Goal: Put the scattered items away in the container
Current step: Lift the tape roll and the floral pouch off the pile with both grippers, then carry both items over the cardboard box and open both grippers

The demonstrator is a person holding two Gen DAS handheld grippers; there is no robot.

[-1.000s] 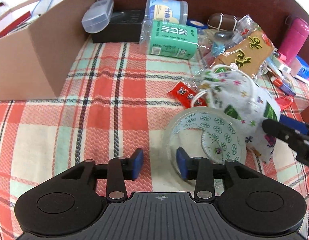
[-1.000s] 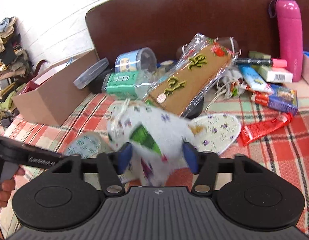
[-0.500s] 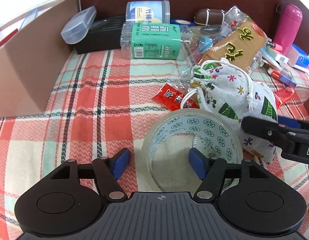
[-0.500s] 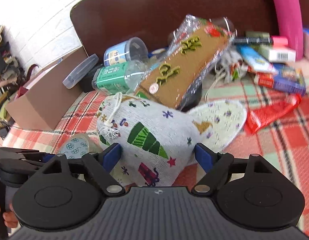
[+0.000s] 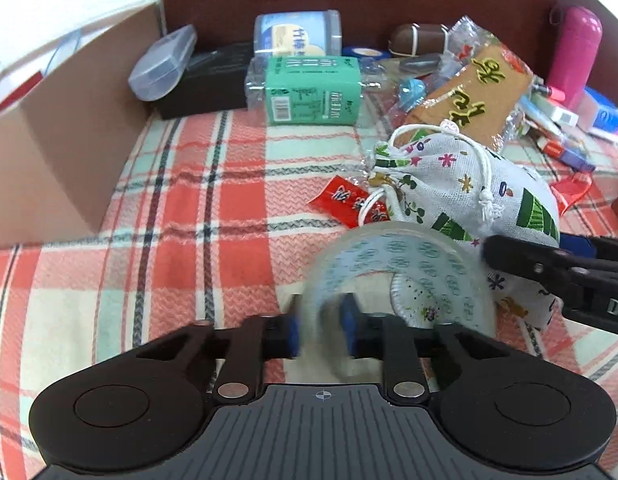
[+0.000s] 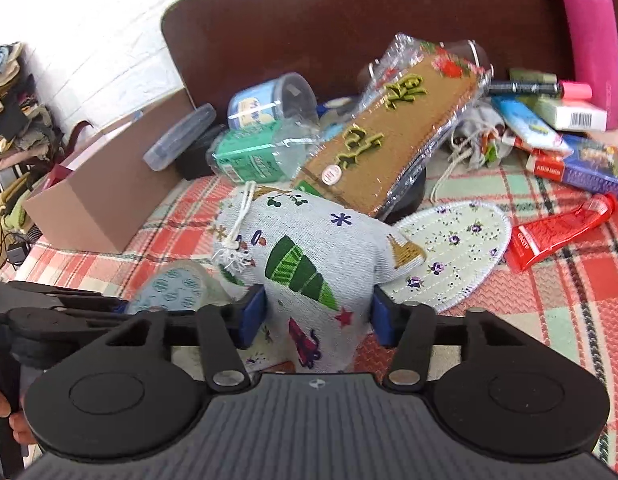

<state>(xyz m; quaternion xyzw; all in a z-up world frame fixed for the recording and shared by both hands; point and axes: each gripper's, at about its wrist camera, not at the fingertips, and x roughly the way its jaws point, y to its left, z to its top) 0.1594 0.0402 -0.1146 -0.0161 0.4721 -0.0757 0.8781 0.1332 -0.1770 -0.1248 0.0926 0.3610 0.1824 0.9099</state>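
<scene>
My left gripper (image 5: 320,332) is shut on the near wall of a clear tape roll (image 5: 401,268) with a blue-patterned core, one finger inside the ring and one outside. My right gripper (image 6: 315,312) is shut on a white drawstring pouch (image 6: 309,256) printed with trees; the pouch bulges between its blue pads. The pouch (image 5: 461,196) lies just behind the tape roll in the left wrist view, and the tape roll (image 6: 173,288) shows left of the pouch in the right wrist view. The cardboard box (image 5: 53,128) stands at the far left.
On the plaid cloth lie a red sachet (image 5: 349,200), a green bottle (image 5: 309,88), a brown packet (image 6: 393,128), a floral coaster (image 6: 449,252), a red tube (image 6: 557,232), a pink flask (image 6: 589,36) and small boxes (image 6: 577,164). A dark headboard (image 6: 349,20) closes the back.
My left gripper has closed from wide open onto the tape roll's wall. My right gripper has closed in on the pouch, which it was straddling open half a second ago.
</scene>
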